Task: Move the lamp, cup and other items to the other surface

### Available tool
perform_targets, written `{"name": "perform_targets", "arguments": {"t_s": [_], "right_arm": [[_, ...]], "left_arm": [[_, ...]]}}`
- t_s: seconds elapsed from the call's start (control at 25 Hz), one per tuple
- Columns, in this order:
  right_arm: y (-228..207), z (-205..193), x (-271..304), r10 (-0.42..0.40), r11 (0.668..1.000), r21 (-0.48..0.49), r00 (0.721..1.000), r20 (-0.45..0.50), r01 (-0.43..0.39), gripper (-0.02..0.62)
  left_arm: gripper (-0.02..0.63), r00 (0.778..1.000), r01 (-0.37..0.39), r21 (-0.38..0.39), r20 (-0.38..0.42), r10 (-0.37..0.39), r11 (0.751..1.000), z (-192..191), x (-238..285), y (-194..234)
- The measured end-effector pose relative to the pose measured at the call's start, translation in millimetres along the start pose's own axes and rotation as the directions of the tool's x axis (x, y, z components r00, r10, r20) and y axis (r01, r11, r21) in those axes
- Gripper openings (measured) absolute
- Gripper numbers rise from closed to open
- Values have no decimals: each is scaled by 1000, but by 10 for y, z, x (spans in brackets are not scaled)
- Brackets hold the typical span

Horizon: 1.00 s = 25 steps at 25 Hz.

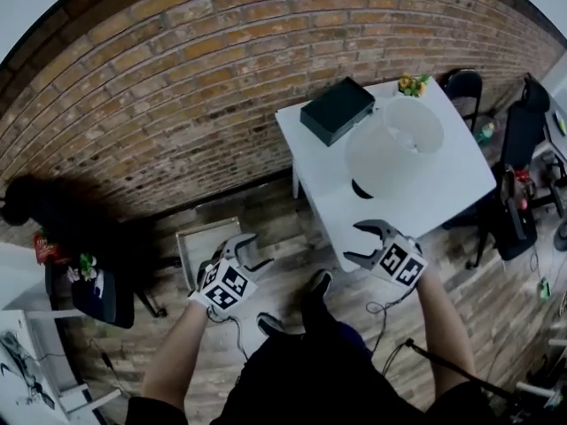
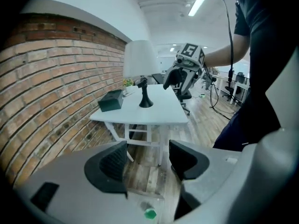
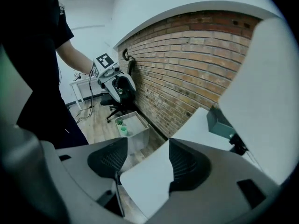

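A lamp with a white shade (image 1: pixel 394 149) and a black base (image 1: pixel 361 189) stands on the white table (image 1: pixel 443 193), next to a dark box (image 1: pixel 337 109). A small green and yellow item (image 1: pixel 412 84) sits at the table's far corner. My right gripper (image 1: pixel 354 242) hovers open over the table's near corner, short of the lamp, with nothing held. In the right gripper view that corner (image 3: pixel 149 181) shows between the jaws. My left gripper (image 1: pixel 257 251) is open and empty over the floor, left of the table. From the left gripper view the lamp (image 2: pixel 140 59) and box (image 2: pixel 111 101) are far ahead.
A clear bin (image 1: pixel 205 242) stands on the wooden floor below my left gripper, with green items (image 3: pixel 122 129) inside. The brick wall (image 1: pixel 177 78) runs behind the table. A black office chair (image 1: pixel 462 87) stands beyond the table, and cables and gear (image 1: pixel 518 211) lie at the right.
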State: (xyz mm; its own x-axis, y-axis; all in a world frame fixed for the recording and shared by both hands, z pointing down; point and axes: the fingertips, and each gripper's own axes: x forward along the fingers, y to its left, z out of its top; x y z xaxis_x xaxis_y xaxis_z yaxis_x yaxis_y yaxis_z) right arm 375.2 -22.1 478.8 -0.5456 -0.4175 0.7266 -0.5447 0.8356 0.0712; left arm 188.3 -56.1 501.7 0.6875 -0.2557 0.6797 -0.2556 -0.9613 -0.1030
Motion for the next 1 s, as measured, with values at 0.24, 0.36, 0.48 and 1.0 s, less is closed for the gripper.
{"name": "perform_targets", "arguments": {"t_s": [0.24, 0.36, 0.48, 1.0], "right_arm": [[825, 926, 564, 42, 991, -132, 998, 57, -34, 275], [1299, 1275, 898, 110, 974, -206, 993, 51, -97, 273], [1790, 1575, 1237, 181, 945, -282, 983, 26, -167, 273], [2696, 2108, 2408, 221, 918, -339, 975, 5, -206, 255]], "left_arm": [[278, 989, -149, -139, -34, 145, 979, -1034, -1133, -130], [278, 977, -214, -202, -57, 207, 956, -1531, -1630, -227], [278, 961, -276, -256, -88, 262, 926, -2003, -2090, -387], [278, 873, -483, -470, -193, 448, 739, -3080, -2825, -617]]}}
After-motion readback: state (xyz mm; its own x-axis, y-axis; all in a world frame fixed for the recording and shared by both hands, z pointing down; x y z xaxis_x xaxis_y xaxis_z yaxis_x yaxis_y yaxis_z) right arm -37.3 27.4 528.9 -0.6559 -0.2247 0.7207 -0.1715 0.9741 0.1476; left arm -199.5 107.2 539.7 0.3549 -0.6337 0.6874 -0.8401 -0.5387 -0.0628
